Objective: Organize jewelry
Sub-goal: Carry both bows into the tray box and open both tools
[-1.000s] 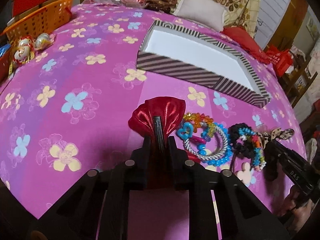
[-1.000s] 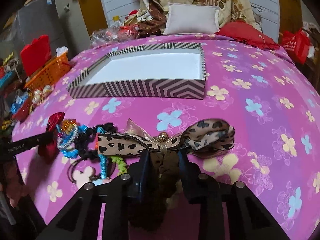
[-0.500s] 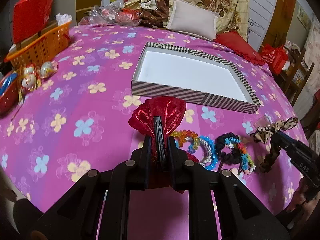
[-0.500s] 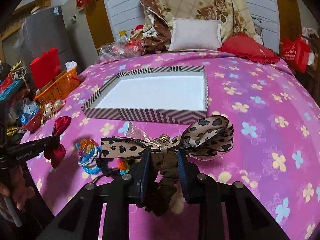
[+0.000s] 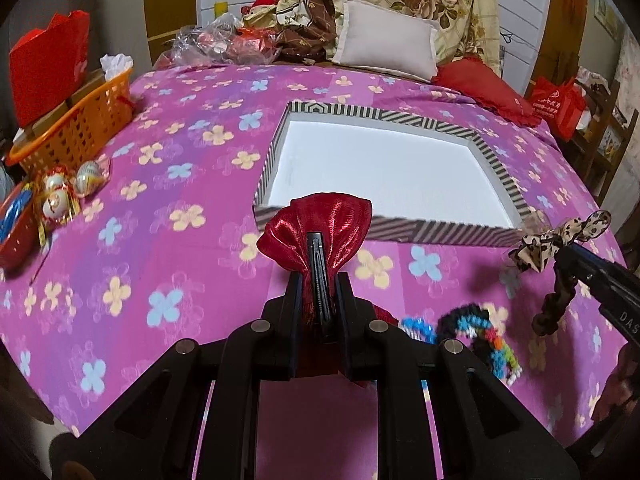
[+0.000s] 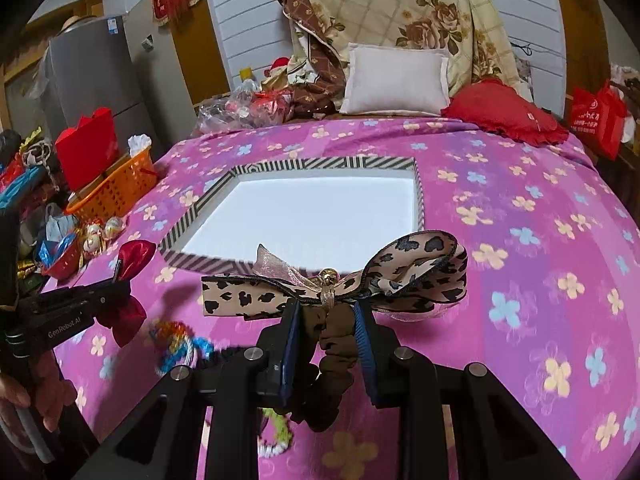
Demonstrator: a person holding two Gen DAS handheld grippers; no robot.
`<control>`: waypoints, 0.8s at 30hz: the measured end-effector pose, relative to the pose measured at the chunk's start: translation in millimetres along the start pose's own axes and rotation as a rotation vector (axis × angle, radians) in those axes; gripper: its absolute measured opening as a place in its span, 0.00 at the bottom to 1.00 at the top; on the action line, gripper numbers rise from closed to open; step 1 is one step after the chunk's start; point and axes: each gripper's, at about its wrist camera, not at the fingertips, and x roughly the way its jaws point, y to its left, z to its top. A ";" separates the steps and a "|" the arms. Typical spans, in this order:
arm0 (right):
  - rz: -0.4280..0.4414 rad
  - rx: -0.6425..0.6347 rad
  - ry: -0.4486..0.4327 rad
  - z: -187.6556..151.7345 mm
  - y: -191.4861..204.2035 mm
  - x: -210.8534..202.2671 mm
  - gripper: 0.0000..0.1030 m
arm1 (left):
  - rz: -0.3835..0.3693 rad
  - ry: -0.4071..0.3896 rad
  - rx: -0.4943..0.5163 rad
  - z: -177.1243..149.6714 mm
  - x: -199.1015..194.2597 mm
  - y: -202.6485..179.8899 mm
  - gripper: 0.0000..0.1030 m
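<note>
My left gripper [image 5: 318, 280] is shut on a red satin bow hair clip [image 5: 316, 224], held above the bed just before the near rim of the striped box [image 5: 400, 232]. The clip also shows in the right wrist view [image 6: 134, 256]. My right gripper [image 6: 326, 312] is shut on a leopard-print bow scrunchie [image 6: 400, 272], held in the air before the striped box [image 6: 208, 260]. The scrunchie also shows at the right of the left wrist view [image 5: 560, 240]. The box has a white, bare inside. Beaded bracelets [image 5: 480, 332] lie on the pink floral cover below both grippers, blurred in the right wrist view [image 6: 180, 340].
An orange basket [image 5: 76, 128] with a red bag, wrapped ornaments [image 5: 60, 196] and a red bowl [image 5: 16, 232] stand at the left. A white pillow [image 5: 384, 44], red cushion [image 5: 484, 88], blankets and plastic bags lie behind the box. A red shopping bag [image 6: 596, 120] is at far right.
Both grippers have risen from the bed cover and moved toward the striped box, each carrying its bow. The bracelets stay on the cover, now lower in view.
</note>
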 end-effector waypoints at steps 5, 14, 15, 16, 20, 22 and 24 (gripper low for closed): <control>0.002 0.016 -0.017 23.0 -8.2 6.3 0.25 | 0.026 -0.016 0.020 21.6 7.9 -1.1 0.14; 0.031 0.053 -0.001 64.3 -22.2 42.1 0.25 | 0.030 0.020 -0.011 64.4 42.2 6.5 0.14; 0.031 0.058 0.002 69.6 -23.2 47.2 0.25 | 0.032 0.025 -0.016 70.6 47.9 8.1 0.14; 0.035 0.064 0.006 73.0 -25.0 52.1 0.25 | 0.033 0.030 -0.022 75.9 52.8 9.5 0.14; 0.038 0.093 0.021 85.4 -34.1 78.3 0.25 | 0.028 0.072 -0.045 89.9 76.5 12.4 0.14; 0.018 0.095 0.033 88.3 -38.6 91.9 0.25 | 0.037 0.096 -0.058 93.5 89.8 13.8 0.14; -0.002 0.096 0.054 88.5 -44.1 105.5 0.25 | 0.044 0.116 -0.069 94.9 101.3 15.9 0.15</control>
